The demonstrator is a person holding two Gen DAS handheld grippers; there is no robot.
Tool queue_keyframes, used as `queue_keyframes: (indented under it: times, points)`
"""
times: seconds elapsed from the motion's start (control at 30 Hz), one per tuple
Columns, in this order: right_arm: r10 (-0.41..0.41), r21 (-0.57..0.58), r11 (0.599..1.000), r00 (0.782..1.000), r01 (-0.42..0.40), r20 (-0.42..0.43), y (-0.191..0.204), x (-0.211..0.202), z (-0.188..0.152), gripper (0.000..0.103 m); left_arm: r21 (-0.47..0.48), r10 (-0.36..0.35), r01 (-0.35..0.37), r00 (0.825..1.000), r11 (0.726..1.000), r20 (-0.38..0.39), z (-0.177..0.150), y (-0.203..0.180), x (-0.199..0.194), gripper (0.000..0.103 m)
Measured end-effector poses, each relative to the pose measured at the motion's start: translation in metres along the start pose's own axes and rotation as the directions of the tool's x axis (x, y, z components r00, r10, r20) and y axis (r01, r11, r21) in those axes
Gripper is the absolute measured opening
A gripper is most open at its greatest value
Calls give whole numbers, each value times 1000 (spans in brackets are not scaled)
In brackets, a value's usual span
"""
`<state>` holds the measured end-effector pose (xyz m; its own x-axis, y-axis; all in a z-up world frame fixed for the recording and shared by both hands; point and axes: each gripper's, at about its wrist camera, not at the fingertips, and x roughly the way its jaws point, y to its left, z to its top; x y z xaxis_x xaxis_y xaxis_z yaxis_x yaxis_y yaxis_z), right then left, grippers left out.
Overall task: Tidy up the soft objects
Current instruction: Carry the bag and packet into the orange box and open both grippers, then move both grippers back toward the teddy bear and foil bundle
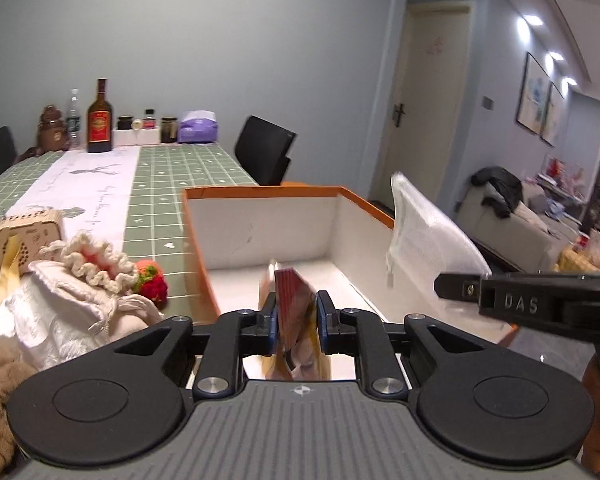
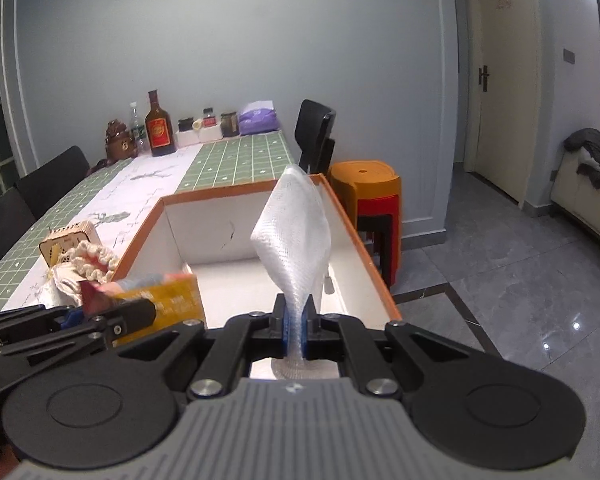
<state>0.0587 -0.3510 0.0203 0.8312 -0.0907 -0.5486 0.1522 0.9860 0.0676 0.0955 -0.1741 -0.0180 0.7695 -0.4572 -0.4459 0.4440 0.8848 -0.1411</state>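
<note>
I am holding the left gripper (image 1: 296, 312) clamped on a red and yellow packet (image 1: 294, 300); its pads are pressing on both flat faces, and the packet is standing on edge between them. I am holding the right gripper (image 2: 296, 322) pressed together on a thin white mesh pouch (image 2: 294, 232), which is rising upright from the jaws and fanning out above them.

The relation that matters is where the box (image 1: 260, 216) lies from each tool. In the left wrist view the box is lying dead ahead at 12 o'clock, its long axis running away from the gripper, and the packet is already hanging over the near end of the white floor. In the right wrist view the box is also lying at 12 o'clock, with the pouch over its right half, near the right wall. The left gripper is appearing at 9 o'clock of the right one, over the box's near left corner.

I judge both loads to be above the opening, and neither is resting on the floor yet. The left tool appears slightly nearer the floor, though I cannot tell this for certain.

The remaining soft items, a heap of cloth bags (image 1: 60, 308) with a knitted strawberry (image 1: 153, 282), are lying on the table (image 1: 160, 184) at 10 o'clock of the left gripper, just beside the box's left wall.
</note>
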Motion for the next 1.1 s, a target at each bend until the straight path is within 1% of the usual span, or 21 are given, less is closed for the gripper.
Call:
queue_keyframes:
  times: [0.03,0.07,0.1,0.13,0.17,0.23,0.3,0.43,0.5,0.57,0.67,0.77,0.8,0.9,0.97,1.03,1.1]
  points:
    - [5,-6,1000,1000,-5,-11,1,3,0,3,1,15,-15,1000,1000,10,0,-1,-1,24]
    - [10,-7,1000,1000,-11,-19,2,6,-1,3,4,27,-27,999,1000,20,0,-1,-4,32]
    - [15,-5,1000,1000,-15,-27,3,7,-1,3,1,31,-31,999,1000,28,1,-1,-6,43]
    - [20,-3,1000,999,-20,-34,1,7,-1,3,-15,35,-35,999,999,36,5,0,-7,48]
    - [22,-7,1000,999,-22,-41,2,8,-2,3,-34,32,-31,999,999,44,8,3,-10,51]
    - [20,-20,1000,999,-21,-49,4,9,-1,3,-70,21,-17,998,997,57,14,10,-18,51]
    - [27,-35,999,998,-29,-58,8,9,0,3,-91,27,-20,997,996,73,19,18,-27,52]
    - [55,-62,996,993,-61,-102,15,12,1,3,-126,82,-67,990,990,111,27,35,-43,55]
    - [28,-114,992,990,-44,-140,24,20,0,3,-131,112,-96,987,987,119,30,43,-49,56]
    - [-9,-172,985,985,-21,-174,32,29,-2,3,-130,143,-127,982,983,120,31,49,-52,56]
    - [-12,-221,974,971,-42,-240,40,42,-3,3,-134,178,-162,977,978,115,28,58,-57,56]
    - [-39,-283,958,960,-43,-278,50,52,-5,5,-145,196,-180,974,973,110,26,66,-61,56]
    - [-40,-293,955,955,-50,-293,52,54,-6,8,-143,201,-184,973,972,112,26,68,-62,56]
    - [-19,-268,961,946,-72,-324,51,56,-5,9,-118,224,-210,967,971,121,22,72,-67,56]
    - [-6,-245,967,947,-77,-321,50,54,-5,17,-116,234,-221,966,968,113,22,78,-70,57]
    - [17,-232,968,947,-97,-322,53,53,-4,23,-139,240,-225,966,964,100,23,85,-72,58]
    - [28,-223,969,947,-104,-320,54,50,-3,32,-156,244,-228,966,961,91,23,92,-73,61]
